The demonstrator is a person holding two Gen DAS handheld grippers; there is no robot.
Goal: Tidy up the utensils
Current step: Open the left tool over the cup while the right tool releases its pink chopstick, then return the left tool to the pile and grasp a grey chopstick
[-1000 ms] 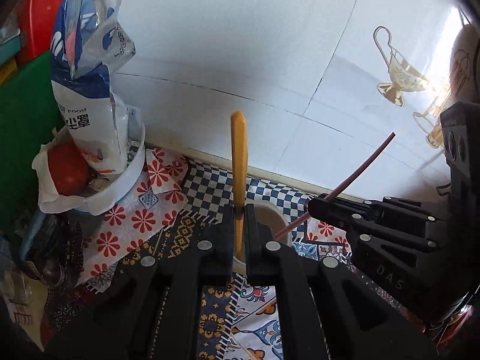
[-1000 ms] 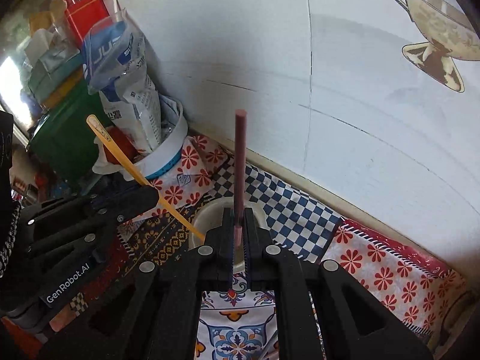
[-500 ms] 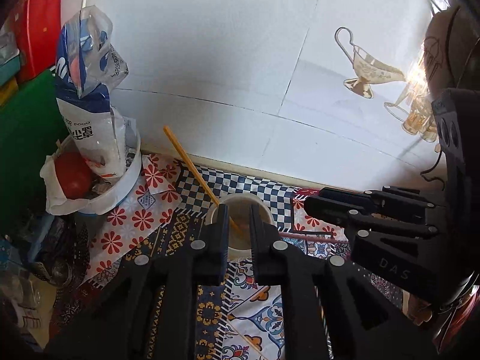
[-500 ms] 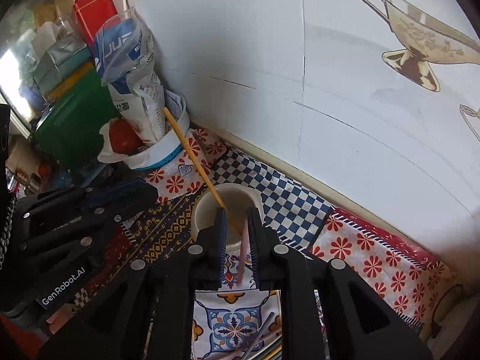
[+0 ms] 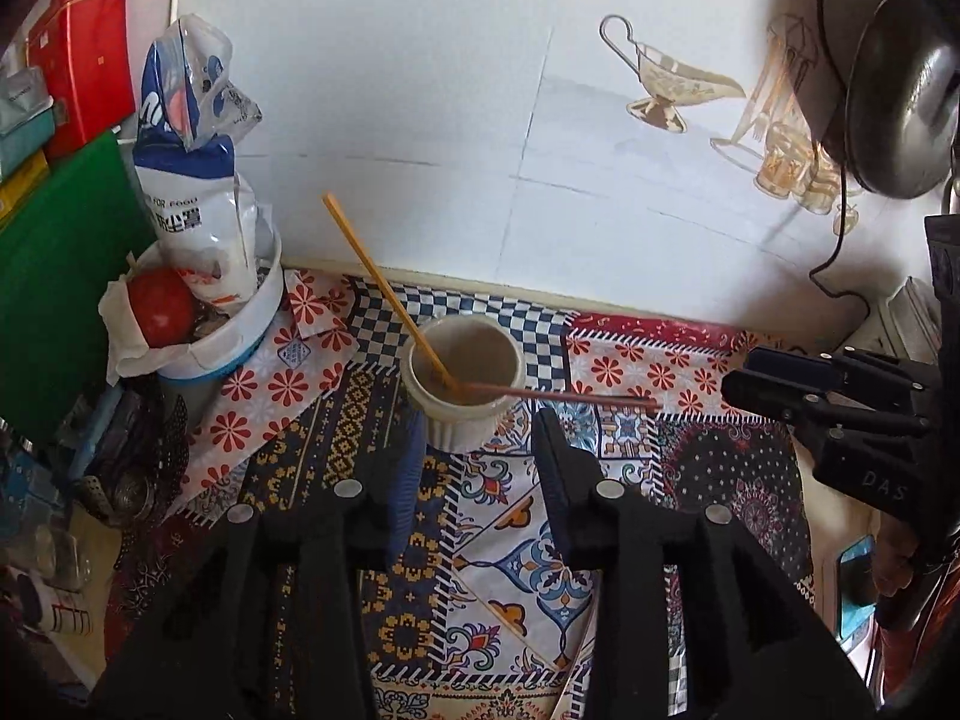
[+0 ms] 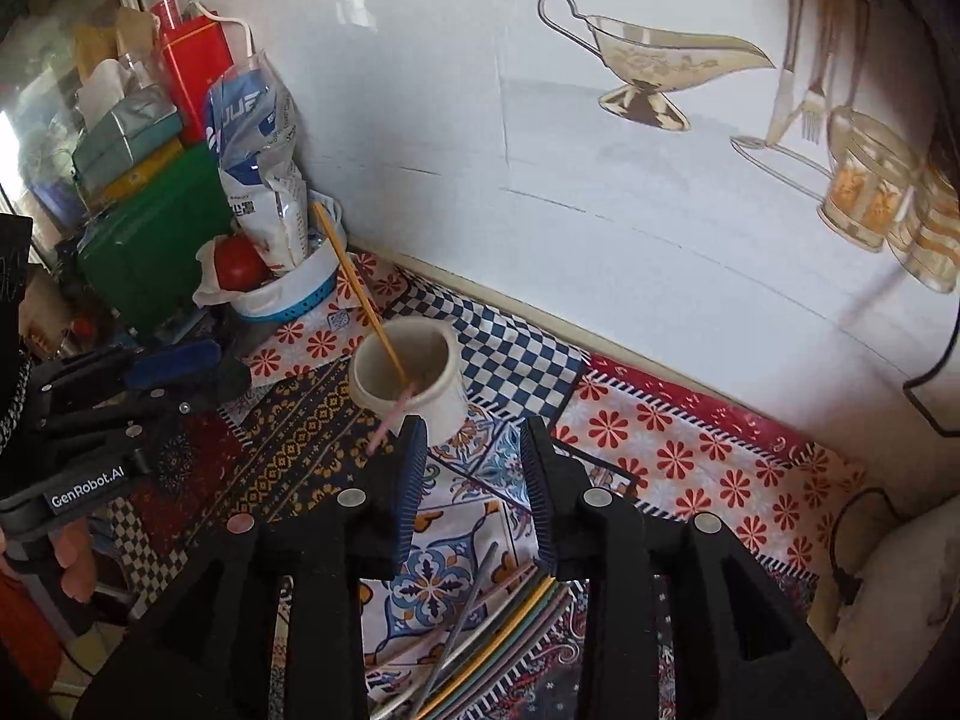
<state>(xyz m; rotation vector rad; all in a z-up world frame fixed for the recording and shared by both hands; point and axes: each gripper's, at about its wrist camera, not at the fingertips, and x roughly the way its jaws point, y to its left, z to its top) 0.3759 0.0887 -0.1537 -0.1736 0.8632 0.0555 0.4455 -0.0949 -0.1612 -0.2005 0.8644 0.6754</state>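
A cream ribbed cup (image 5: 462, 414) (image 6: 441, 399) stands on the patterned cloth near the wall. In it a yellow chopstick (image 5: 372, 267) (image 6: 354, 282) leans left. A dark red chopstick (image 5: 558, 396) (image 6: 389, 417) rests on the rim, tipped toward the right gripper. My left gripper (image 5: 480, 426) hangs just short of the cup, its jaws opening with nothing between them. My right gripper (image 6: 473, 429) is likewise back from the cup, its jaws opening and empty. Several more chopsticks (image 6: 498, 624) lie in a pile on the cloth under the right gripper.
A white bowl (image 5: 240, 324) with a food bag and a red fruit (image 5: 162, 306) sits left of the cup. Green and red boxes (image 6: 150, 240) stack at the far left. The tiled wall (image 5: 420, 90) runs close behind. A dark pan (image 5: 888, 78) and cable hang at right.
Both grippers let go of their chopsticks, which dropped into the cup and now lean on its rim. Both grippers drew back from the cup and their jaws widened.
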